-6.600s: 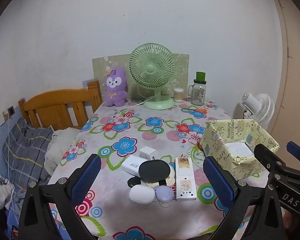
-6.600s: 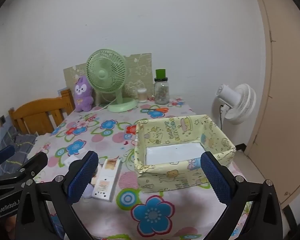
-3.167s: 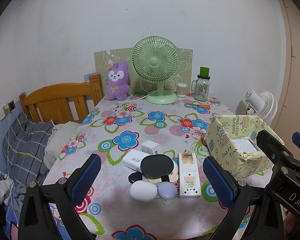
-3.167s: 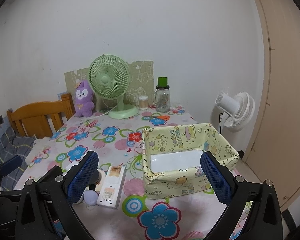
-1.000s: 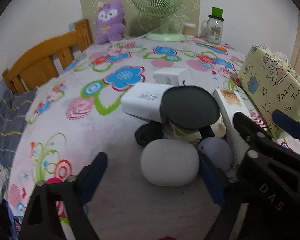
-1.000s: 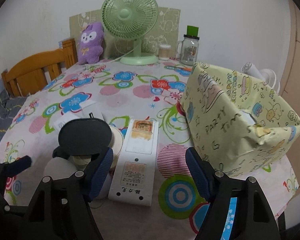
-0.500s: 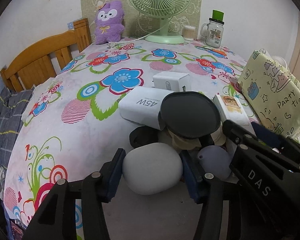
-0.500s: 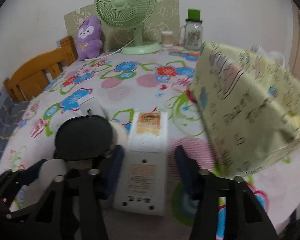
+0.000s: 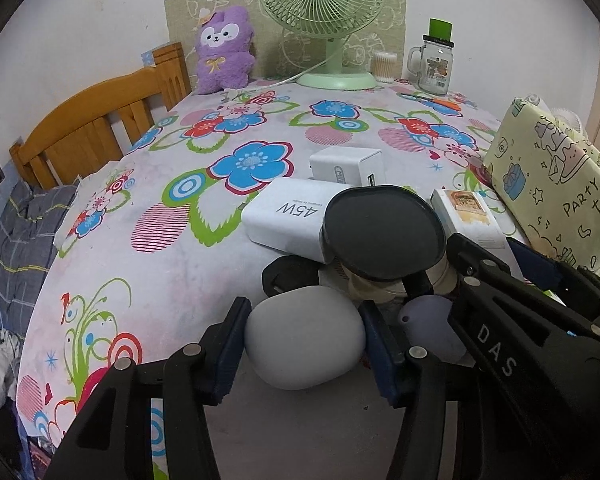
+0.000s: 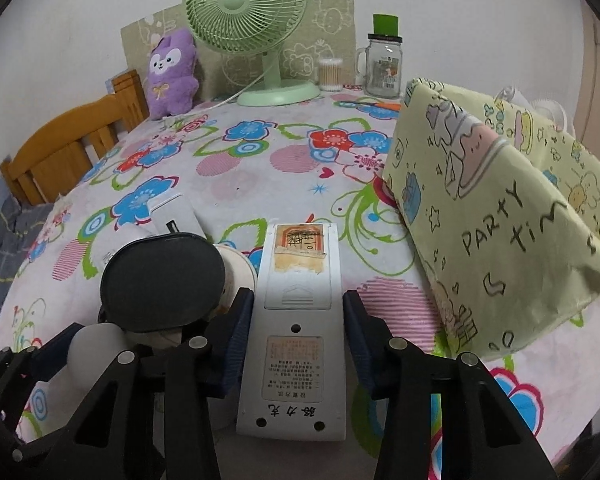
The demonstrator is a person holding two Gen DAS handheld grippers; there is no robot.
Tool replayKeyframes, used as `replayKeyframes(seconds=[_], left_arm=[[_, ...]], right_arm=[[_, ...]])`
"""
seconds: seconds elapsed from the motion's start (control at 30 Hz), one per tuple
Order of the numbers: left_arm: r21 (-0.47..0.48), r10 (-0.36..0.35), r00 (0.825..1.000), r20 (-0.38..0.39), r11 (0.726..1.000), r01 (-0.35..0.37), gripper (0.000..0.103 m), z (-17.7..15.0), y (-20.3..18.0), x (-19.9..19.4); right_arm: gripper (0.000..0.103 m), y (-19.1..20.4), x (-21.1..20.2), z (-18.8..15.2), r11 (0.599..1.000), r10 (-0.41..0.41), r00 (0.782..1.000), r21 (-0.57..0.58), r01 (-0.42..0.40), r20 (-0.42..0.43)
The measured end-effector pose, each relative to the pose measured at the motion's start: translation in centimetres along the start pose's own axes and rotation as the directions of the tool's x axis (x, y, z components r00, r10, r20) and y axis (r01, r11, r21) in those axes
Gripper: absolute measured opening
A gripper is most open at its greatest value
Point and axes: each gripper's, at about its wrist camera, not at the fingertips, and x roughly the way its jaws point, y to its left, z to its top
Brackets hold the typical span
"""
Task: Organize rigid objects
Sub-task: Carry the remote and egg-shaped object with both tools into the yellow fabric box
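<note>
A pile of small items lies at the table's near edge. My left gripper [image 9: 304, 342] is shut on a white oval case [image 9: 305, 338], its pads pressing both sides. Behind the case are a black oval case [image 9: 384, 232], a white 45W charger [image 9: 288, 216], a smaller white charger [image 9: 346, 168] and a lilac case [image 9: 426, 316]. My right gripper [image 10: 298, 338] is shut on the white remote [image 10: 296, 320], which lies face down on the cloth. The yellow fabric box [image 10: 500, 208] stands to the right of the remote.
A green fan [image 9: 324, 20], a purple plush [image 9: 224, 56], a glass jar [image 9: 434, 64] and a cotton-swab pot [image 9: 384, 66] stand along the back of the table [image 9: 160, 280]. A wooden chair [image 9: 96, 128] and a bed are at the left.
Both grippers came down from above the table to the pile. The left closed onto the white oval case, and the right closed onto the remote.
</note>
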Motion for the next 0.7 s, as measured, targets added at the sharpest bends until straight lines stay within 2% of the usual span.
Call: replayKeyframes(seconds=[0.4,0.7], left_arm=[[0.018,-0.027,1.000,-0.006,0.999,0.027,0.057,-0.1,-1.5,-1.3],[0.018,-0.016,1.000,0.022,1.000,0.015,0.057,0.6,-1.7,-3.4]], right_arm=[[0.047,-1.9,-1.7,-0.3,0.999,0.006,1.000,0.033,-0.005,-0.028],[0.047,-1.9,-4.2,0.5,1.000,0.023,1.000,0.013,-0.023,0.007]])
